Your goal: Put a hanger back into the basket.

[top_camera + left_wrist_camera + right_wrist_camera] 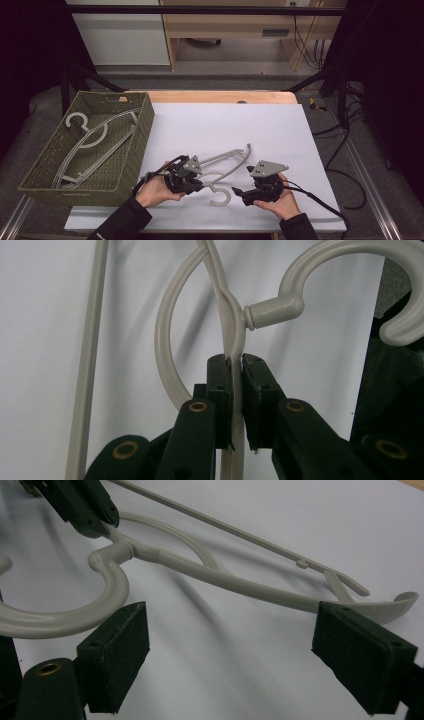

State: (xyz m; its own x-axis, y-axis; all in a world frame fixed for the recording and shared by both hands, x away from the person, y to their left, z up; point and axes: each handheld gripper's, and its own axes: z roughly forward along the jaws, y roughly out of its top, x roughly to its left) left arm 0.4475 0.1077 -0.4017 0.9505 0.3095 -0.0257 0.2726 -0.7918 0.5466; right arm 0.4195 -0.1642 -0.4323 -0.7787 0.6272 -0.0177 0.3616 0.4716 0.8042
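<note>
The two black pads (pixel 220 385) of the left gripper (pixel 236 371) sit closest to the lens in the left gripper view, pinched flat on the beige arm of a plastic hanger (pixel 235 325), just below the collar where the hook joins the frame. The hanger's arm runs straight down between the pads and out at the bottom edge. Past the pads, the hook curls up and to the right, and a thin crossbar runs along the left side over the white table surface (pixel 45 340).

In the right gripper view the right gripper (pixel 250 652) has its pads (pixel 117 655) spread wide, nothing pressed between them. The curved hook of the hanger (pixel 210 575) passes just behind the left pad; whether it touches is not clear. The hanger's long arm stretches away to the right, its upturned tip just beyond the other pad. The left gripper (pixel 87 507) clamps the hanger at the top left.

From the high view, the left gripper (pixel 197 184) and right gripper (pixel 239 192) lie low over the near part of the white table (pixel 225 125), each in a hand, with the hanger (pixel 225 167) between them, hook toward the person. At the table's left edge stands a green woven basket (pixel 132 150) holding more hangers (pixel 92 137).
</note>
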